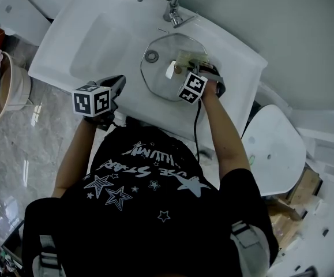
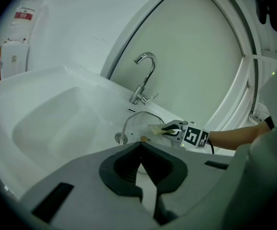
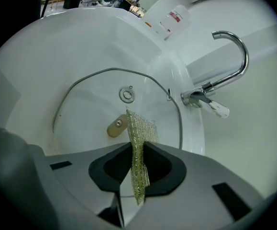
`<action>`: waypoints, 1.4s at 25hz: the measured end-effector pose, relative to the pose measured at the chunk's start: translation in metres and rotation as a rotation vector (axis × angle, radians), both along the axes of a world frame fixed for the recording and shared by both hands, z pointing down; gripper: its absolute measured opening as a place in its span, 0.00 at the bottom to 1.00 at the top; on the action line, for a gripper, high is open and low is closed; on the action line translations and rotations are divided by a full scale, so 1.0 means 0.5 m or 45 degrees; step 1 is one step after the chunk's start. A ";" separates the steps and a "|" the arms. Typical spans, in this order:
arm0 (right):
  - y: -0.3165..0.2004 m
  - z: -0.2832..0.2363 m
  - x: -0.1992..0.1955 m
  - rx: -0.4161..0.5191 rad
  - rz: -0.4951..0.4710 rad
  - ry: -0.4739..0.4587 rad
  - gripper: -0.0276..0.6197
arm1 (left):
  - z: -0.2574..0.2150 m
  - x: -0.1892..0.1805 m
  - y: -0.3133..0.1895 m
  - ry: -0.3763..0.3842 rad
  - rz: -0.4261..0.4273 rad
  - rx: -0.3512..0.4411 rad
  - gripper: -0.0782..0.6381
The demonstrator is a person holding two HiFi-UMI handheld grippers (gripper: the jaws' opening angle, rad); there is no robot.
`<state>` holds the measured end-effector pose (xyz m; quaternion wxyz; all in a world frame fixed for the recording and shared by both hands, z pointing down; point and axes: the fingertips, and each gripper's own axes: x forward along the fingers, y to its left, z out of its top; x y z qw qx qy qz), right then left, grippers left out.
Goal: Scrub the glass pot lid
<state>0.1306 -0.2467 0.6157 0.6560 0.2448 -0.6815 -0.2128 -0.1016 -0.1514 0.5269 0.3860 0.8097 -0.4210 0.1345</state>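
In its own view we see the right gripper (image 3: 137, 152) pinching a mesh cloth (image 3: 139, 128) over the glass lid (image 3: 90, 99), only the left view shows our left gripper (image 2: 141, 145) closed, empty, white sink (image 1: 92, 39), marble floor (image 1: 17, 149)

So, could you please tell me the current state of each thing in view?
Right gripper: shut on the scrub cloth.
Left gripper: shut, empty.
Glass pot lid: lying in the sink, unheld.
Faucet: no water running.
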 end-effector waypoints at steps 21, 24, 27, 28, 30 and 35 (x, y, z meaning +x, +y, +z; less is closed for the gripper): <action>0.124 0.063 0.014 -0.248 0.327 -0.289 0.15 | 0.006 0.029 0.019 -0.026 0.027 -0.008 0.12; 0.158 0.066 -0.005 -0.337 0.347 -0.330 0.15 | 0.003 0.036 0.023 -0.030 0.031 -0.005 0.12; 0.185 0.076 -0.023 -0.423 0.372 -0.372 0.16 | 0.002 0.041 0.029 -0.035 0.033 -0.005 0.12; 0.192 0.079 -0.029 -0.453 0.383 -0.390 0.16 | 0.002 0.042 0.031 -0.037 0.033 -0.005 0.12; 0.205 0.085 -0.041 -0.512 0.405 -0.430 0.16 | 0.005 0.043 0.033 -0.039 0.029 -0.008 0.12; 0.229 0.089 -0.057 -0.623 0.438 -0.500 0.16 | 0.003 0.047 0.043 -0.048 0.019 -0.013 0.12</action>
